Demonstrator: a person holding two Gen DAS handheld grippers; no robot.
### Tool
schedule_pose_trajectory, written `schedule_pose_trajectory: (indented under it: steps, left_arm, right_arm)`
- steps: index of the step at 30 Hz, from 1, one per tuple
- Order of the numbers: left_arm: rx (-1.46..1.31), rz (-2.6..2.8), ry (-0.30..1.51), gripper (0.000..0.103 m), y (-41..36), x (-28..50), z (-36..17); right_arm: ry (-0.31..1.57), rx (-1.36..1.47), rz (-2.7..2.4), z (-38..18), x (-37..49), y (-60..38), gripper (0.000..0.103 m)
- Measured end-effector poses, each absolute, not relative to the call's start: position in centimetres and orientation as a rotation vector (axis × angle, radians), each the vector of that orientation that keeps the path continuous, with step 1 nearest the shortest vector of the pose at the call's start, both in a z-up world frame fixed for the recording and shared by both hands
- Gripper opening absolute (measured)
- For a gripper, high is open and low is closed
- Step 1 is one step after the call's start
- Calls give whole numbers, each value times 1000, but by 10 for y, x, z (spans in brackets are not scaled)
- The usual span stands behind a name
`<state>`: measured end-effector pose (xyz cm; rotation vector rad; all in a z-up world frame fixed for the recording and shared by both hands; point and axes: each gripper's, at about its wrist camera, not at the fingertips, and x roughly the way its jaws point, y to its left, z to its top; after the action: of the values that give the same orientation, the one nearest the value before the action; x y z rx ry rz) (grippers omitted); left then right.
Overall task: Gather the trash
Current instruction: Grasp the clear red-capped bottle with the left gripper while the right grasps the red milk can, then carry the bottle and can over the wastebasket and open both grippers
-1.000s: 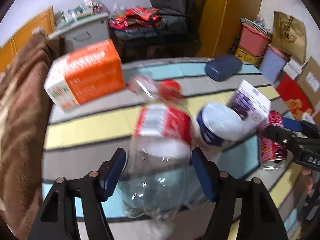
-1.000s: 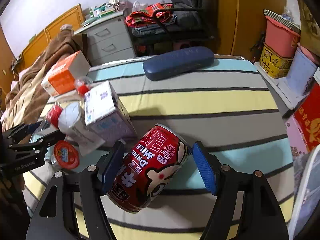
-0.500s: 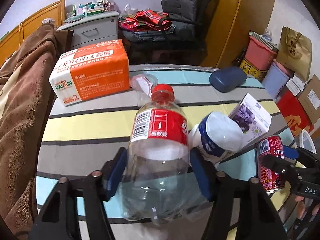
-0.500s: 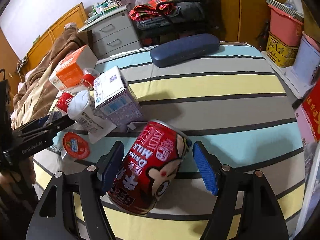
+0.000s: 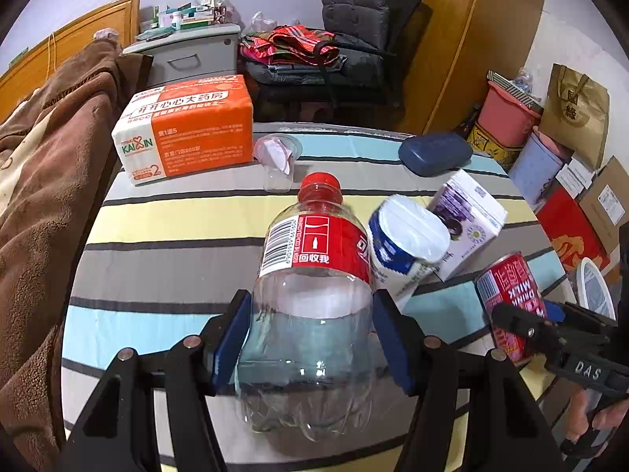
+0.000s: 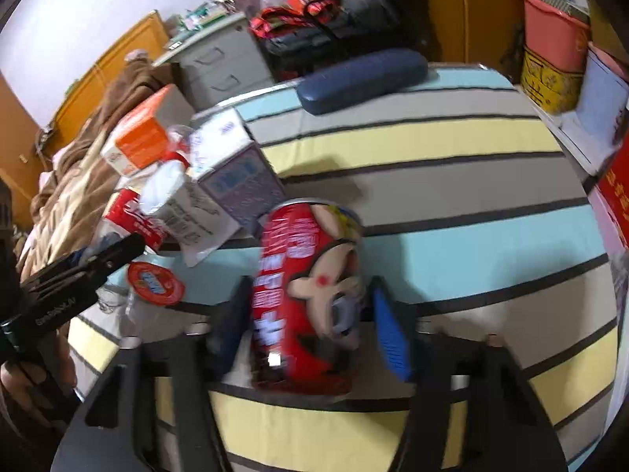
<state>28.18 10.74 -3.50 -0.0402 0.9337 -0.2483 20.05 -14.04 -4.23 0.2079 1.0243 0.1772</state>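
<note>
My left gripper (image 5: pixel 310 344) is shut on a clear plastic bottle (image 5: pixel 314 306) with a red label and red cap, held over the striped table (image 5: pixel 165 228). My right gripper (image 6: pixel 308 328) is shut on a red milk can (image 6: pixel 310 299), lifted and nearly upright; the can also shows in the left wrist view (image 5: pixel 511 299). A white and blue paper cup (image 5: pixel 405 244) and a purple and white carton (image 5: pixel 468 212) lie between the two. A red round lid (image 6: pixel 155 283) lies on the table by the left gripper.
An orange and white box (image 5: pixel 188 129), a clear plastic cup (image 5: pixel 277 163) and a blue glasses case (image 5: pixel 434 153) are at the table's far side. A brown blanket (image 5: pixel 43 181) hangs at the left. Bins and bags (image 5: pixel 511 118) stand at the right.
The left gripper has closed on the bottle and raised it. The right gripper has closed on the milk can and tipped it up from lying slanted to nearly upright.
</note>
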Motion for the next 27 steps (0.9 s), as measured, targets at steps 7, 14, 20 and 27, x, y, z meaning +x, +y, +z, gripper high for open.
schedule_pose_trajectory:
  steps: [7,14,20,27]
  left_arm:
    - [-58,-239,927,65,106,264,-33]
    - [-45,-215,923,65,105,248,-35]
    - [-56,-212,963,69,102,262,-44]
    - [-43,-175,970,65,99,269,-49]
  right_arm:
    - [996,179,169,-42,192,-147,55]
    - [943,170,165,-33,180,-156,55]
    - [950,194,156,-36,179,-161,55]
    - [939,189,163,-33,175,-163,55]
